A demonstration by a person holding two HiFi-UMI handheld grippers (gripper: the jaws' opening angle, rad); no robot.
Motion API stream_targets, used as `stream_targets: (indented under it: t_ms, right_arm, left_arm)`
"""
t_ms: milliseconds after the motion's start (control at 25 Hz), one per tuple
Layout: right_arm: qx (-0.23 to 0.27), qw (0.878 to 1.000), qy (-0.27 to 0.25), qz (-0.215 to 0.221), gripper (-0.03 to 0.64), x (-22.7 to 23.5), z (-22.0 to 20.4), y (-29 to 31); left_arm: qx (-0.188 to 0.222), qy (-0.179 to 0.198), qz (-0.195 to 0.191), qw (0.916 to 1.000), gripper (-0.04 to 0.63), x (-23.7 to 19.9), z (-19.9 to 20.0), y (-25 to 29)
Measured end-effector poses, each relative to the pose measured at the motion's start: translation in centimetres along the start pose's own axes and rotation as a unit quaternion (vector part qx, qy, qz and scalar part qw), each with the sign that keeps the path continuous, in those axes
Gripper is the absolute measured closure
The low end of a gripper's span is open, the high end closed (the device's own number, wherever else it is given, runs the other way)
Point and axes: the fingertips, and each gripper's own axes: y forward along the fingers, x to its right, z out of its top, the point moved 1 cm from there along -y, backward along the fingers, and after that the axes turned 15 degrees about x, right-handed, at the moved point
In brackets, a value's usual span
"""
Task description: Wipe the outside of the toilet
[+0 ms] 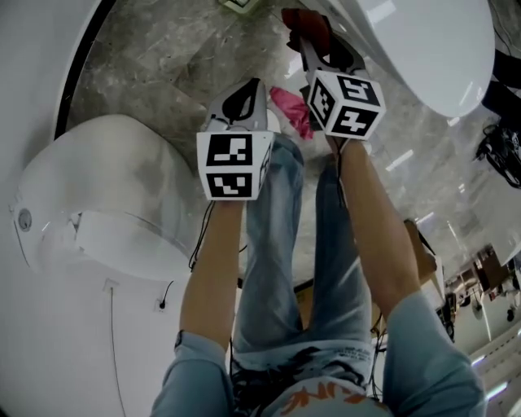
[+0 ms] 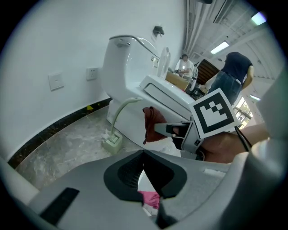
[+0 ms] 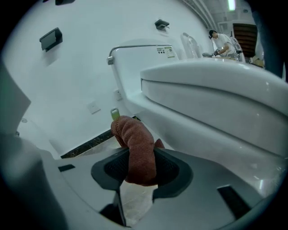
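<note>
A white toilet (image 1: 423, 49) fills the top right of the head view; the left gripper view shows its tank and bowl (image 2: 135, 72). My right gripper (image 1: 313, 41) is shut on a red-brown cloth (image 1: 303, 20), which is bunched between the jaws (image 3: 137, 152). The cloth (image 2: 152, 122) sits low against the side of the bowl (image 3: 216, 99), under the rim. My left gripper (image 1: 244, 94) hovers over the floor, left of the right one. Its jaws (image 2: 144, 155) meet at the tips with nothing between them.
A second white toilet (image 1: 106, 195) stands at the left by the wall. A pink thing (image 1: 291, 110) lies on the marble floor between the grippers. A pale green fitting (image 2: 111, 141) with a hose sits beside the toilet base. People (image 2: 234, 72) are in the background.
</note>
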Motion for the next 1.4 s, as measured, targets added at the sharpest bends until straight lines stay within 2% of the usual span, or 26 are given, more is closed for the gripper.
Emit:
stream_targets:
  t_ms: [280,600,920,1400]
  right_arm:
    - [0.013,0.999,0.027,-0.027,0.471,0.5,1.0,2.3]
    - [0.013,0.998,0.047,-0.046,0.471,2.0,0.3,0.9]
    - [0.011,0.997,0.062,-0.045,0.471,4.0,-0.2,-1.6]
    - [0.01,0.994,0.09,-0.062,0.471,8.0,-1.7,-6.9]
  left_arm:
    - [-0.008,0.005,-0.011,0.9999,0.597,-0.9,0.5,0.9]
    - [-0.018,0.009,-0.016,0.9997,0.597,0.2,-0.5,1.0]
    - [-0.02,0.02,-0.017,0.9995,0.597,3.3,-1.2,1.2]
    - [-0.037,0.046,-0.044,0.9973,0.597,9.1,-2.5,2.3]
